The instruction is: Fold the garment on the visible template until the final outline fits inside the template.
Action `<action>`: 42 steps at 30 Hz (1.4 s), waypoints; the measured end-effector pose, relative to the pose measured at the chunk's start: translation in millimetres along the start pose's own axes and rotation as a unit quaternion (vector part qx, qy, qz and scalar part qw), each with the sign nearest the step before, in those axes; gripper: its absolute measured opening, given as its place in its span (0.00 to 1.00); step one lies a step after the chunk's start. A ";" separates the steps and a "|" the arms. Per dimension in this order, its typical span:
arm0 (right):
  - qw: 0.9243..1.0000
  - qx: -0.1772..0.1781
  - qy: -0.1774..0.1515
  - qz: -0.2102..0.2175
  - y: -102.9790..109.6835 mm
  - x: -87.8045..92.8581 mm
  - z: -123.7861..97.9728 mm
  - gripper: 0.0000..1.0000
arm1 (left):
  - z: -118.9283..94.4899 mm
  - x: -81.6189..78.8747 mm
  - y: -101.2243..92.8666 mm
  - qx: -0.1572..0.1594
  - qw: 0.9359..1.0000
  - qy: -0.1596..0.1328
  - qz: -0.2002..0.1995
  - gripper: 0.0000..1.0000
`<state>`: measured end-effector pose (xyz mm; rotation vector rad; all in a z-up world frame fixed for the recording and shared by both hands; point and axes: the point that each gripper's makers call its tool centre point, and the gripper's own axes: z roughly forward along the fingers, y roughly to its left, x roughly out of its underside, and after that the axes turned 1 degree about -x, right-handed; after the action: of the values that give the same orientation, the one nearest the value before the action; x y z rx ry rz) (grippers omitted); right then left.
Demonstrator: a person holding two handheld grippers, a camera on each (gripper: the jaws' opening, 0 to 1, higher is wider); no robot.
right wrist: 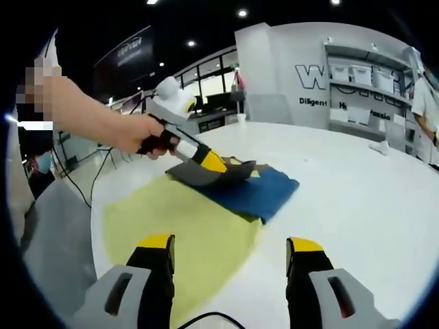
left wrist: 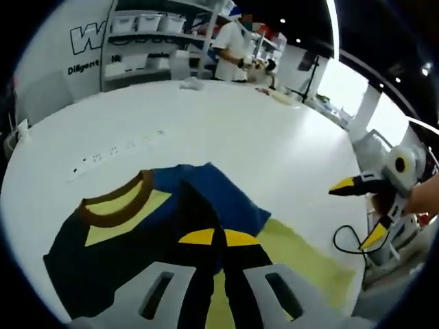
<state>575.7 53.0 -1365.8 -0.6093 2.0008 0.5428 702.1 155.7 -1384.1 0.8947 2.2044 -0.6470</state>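
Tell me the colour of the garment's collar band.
Brown: the collar band rings the neck opening of the dark blue garment, clearest in the left gripper view.

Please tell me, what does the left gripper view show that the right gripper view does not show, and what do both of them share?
Left gripper view alone: the garment's brown ribbed collar and a white power strip on the table. Right gripper view alone: the person's hand holding the left gripper, whose jaws are shut on the dark blue garment. Both share the yellow-green template and the round white table.
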 end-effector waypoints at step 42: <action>1.000 -0.013 0.017 -0.011 11.0 0.1 6.2 0.63 | -15.0 48.6 -13.6 0.026 0.999 0.030 -0.016 0.20</action>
<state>573.0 65.3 -1367.4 -0.6589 2.0190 0.5493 659.6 176.7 -1407.1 0.9188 2.2688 -0.7036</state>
